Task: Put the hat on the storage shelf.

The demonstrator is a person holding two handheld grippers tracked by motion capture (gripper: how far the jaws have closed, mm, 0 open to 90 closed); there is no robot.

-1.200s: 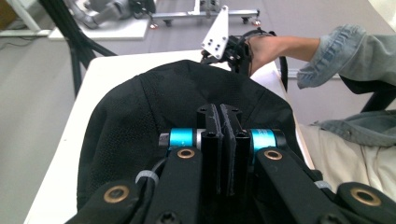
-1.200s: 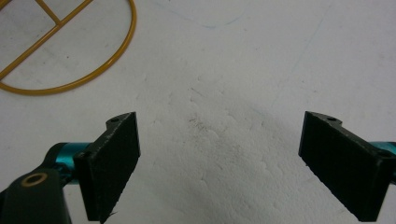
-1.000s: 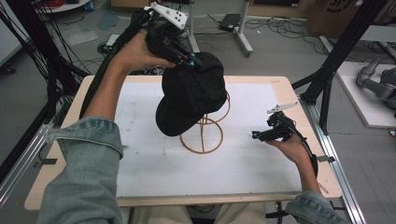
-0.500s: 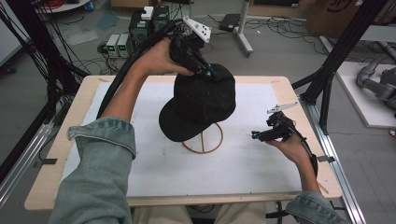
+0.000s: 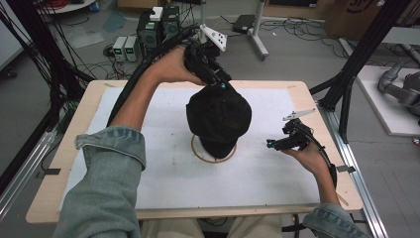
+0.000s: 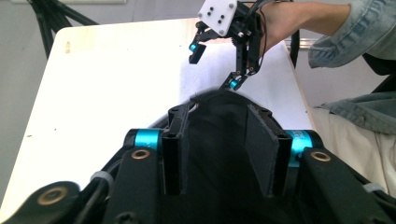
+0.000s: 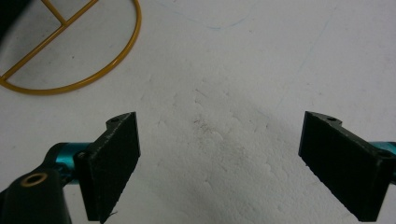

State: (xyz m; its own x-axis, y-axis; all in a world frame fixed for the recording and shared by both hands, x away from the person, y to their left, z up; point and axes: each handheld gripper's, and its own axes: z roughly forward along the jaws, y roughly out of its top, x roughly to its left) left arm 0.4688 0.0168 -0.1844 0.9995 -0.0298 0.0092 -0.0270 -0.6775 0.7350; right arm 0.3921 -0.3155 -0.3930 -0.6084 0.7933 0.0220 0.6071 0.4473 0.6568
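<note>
1. Black cap (image 5: pixel 218 118) sits over the gold wire stand (image 5: pixel 197 149) mid-table — looks nearly placed.
2. Left gripper (image 5: pixel 221 85) pinches the cap's top; letting go remains.
3. Right gripper (image 5: pixel 274 144) — jaws wide, empty, hovering beside the stand.

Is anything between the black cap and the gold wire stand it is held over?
Nothing visible. The left gripper holds the black cap directly over the wire stand; the right gripper is open, off to the side.
</note>
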